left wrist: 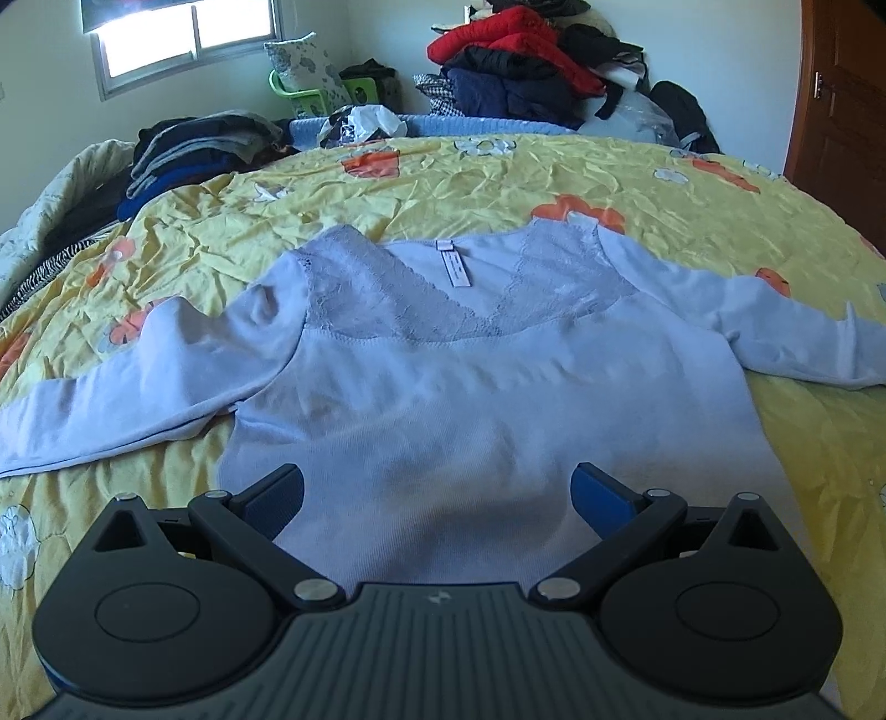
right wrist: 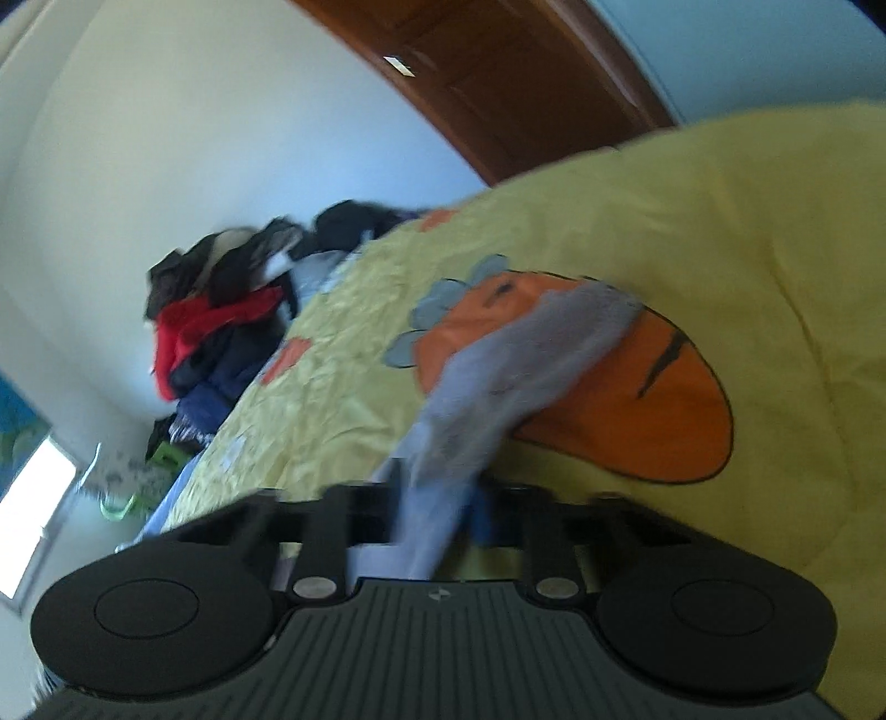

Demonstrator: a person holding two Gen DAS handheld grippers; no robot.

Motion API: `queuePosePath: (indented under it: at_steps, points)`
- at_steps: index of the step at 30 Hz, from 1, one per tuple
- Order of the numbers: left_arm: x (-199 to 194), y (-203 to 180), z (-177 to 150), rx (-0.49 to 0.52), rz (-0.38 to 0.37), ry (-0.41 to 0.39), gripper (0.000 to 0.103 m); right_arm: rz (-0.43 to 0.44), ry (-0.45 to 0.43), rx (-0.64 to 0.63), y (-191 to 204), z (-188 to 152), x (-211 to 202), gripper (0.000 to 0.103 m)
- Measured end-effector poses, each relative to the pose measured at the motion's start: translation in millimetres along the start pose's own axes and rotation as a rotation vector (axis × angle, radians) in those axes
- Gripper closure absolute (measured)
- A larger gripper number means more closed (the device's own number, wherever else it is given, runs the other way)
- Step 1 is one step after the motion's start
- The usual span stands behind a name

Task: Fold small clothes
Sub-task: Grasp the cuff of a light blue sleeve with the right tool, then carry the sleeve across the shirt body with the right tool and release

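A pale lilac long-sleeved top (left wrist: 443, 399) with a lace neckline lies flat, front up, on the yellow quilt (left wrist: 498, 183). Both sleeves are spread out to the sides. My left gripper (left wrist: 437, 493) is open, its blue-padded fingers held over the lower body of the top. In the blurred, tilted right wrist view my right gripper (right wrist: 437, 515) is shut on the end of a lilac sleeve (right wrist: 509, 365), which runs from the jaws out across the quilt (right wrist: 747, 232).
A pile of red and dark clothes (left wrist: 526, 61) stands at the head of the bed. Folded dark clothes (left wrist: 183, 149) lie at the far left. A brown door (left wrist: 841, 99) is at the right. A window (left wrist: 155, 33) is at the back left.
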State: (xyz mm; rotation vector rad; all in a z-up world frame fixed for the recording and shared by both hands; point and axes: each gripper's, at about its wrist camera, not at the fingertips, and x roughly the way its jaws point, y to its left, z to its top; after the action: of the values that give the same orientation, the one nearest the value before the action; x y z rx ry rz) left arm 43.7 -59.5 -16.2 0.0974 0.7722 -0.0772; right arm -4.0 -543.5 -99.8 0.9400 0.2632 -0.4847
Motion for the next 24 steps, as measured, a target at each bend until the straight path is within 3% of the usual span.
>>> queuePosePath:
  at_steps: [3, 10, 24]
  points:
    - [2.9, 1.5, 0.4, 0.004, 0.02, -0.001, 0.0, 0.006, 0.002, 0.06, -6.8, 2.4, 6.7, 0.096]
    - [6.5, 7.8, 1.8, -0.002, 0.053, -0.003, 0.0, 0.036, -0.019, 0.029, 17.0, -4.4, 3.9, 0.094]
    - [10.6, 14.0, 3.9, -0.01, 0.073, 0.001, 0.0, 0.211, 0.117, -0.105, 101.8, -44.6, 3.0, 0.094]
